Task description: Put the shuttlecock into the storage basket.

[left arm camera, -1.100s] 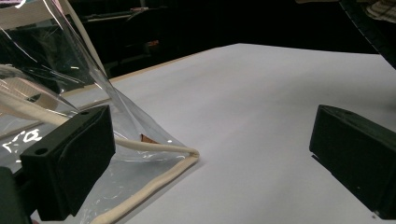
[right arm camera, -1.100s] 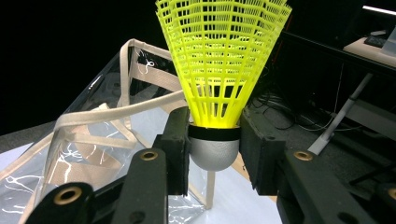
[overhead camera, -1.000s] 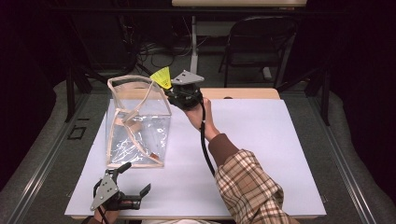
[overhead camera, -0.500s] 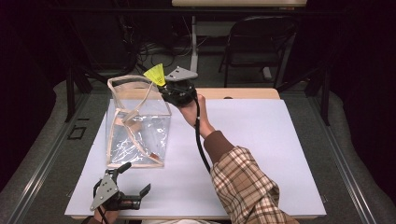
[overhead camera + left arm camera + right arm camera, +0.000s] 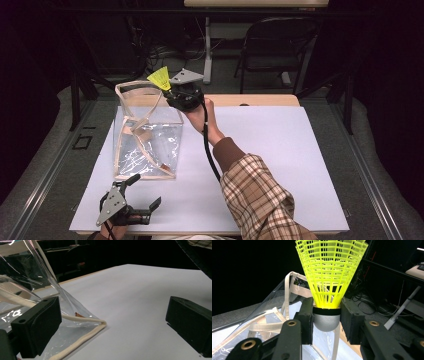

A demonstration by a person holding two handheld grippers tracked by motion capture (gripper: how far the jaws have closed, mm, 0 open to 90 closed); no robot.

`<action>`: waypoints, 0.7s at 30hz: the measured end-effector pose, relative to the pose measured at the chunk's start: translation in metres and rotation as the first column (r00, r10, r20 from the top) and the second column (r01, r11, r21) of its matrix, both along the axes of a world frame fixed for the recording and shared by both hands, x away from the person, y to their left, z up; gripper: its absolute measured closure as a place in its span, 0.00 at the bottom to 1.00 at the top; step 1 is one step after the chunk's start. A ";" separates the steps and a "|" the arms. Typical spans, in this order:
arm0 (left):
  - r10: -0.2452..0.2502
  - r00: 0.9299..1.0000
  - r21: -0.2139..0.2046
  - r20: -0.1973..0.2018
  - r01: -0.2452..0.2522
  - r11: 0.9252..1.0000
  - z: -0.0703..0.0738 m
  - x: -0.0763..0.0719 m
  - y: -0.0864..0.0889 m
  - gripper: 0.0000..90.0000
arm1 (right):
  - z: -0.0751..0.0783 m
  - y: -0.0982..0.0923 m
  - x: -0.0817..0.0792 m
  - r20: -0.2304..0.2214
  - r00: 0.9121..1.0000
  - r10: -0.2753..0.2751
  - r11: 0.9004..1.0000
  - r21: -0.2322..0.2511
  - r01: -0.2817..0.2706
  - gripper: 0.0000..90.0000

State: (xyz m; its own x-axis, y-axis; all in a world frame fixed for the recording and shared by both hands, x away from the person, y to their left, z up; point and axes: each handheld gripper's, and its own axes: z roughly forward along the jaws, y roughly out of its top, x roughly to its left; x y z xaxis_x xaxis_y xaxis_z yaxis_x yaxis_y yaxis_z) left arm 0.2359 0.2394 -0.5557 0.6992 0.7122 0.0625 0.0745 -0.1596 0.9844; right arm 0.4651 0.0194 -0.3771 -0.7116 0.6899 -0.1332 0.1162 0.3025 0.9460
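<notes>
A yellow plastic shuttlecock (image 5: 329, 275) with a silver-grey cork base is pinched at its base by my right gripper (image 5: 326, 320), skirt pointing up. In the high view the shuttlecock (image 5: 160, 78) and right gripper (image 5: 172, 92) hover at the far right top edge of a clear plastic bag (image 5: 147, 137) with cream trim and straps, which stands open on the white table (image 5: 280, 150). My left gripper (image 5: 145, 192) rests near the table's front left edge, jaws open and empty, just in front of the bag's near corner (image 5: 82, 327).
A black chair (image 5: 280, 47) and a desk leg with cables stand beyond the table's far edge. A wooden strip (image 5: 260, 100) runs along the back of the white sheet. The person's plaid sleeve (image 5: 255, 195) crosses the front middle.
The right gripper with the shuttlecock has shifted a little left and up, from beside the bag's far right corner to over its rim. The left gripper has stayed put.
</notes>
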 end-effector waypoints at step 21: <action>-0.002 1.000 0.002 0.003 0.002 1.000 0.001 0.000 0.001 0.00 | 0.004 0.024 0.005 0.001 1.000 0.026 0.999 -0.032 -0.026 0.72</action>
State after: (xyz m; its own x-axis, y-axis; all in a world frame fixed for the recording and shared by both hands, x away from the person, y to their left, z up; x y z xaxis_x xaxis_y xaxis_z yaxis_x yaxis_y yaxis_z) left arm 0.2355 0.2404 -0.5550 0.7005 0.7106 0.0660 0.0715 -0.1619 0.9842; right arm 0.4699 0.0437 -0.3729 -0.7289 0.6665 -0.1563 0.1063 0.3358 0.9359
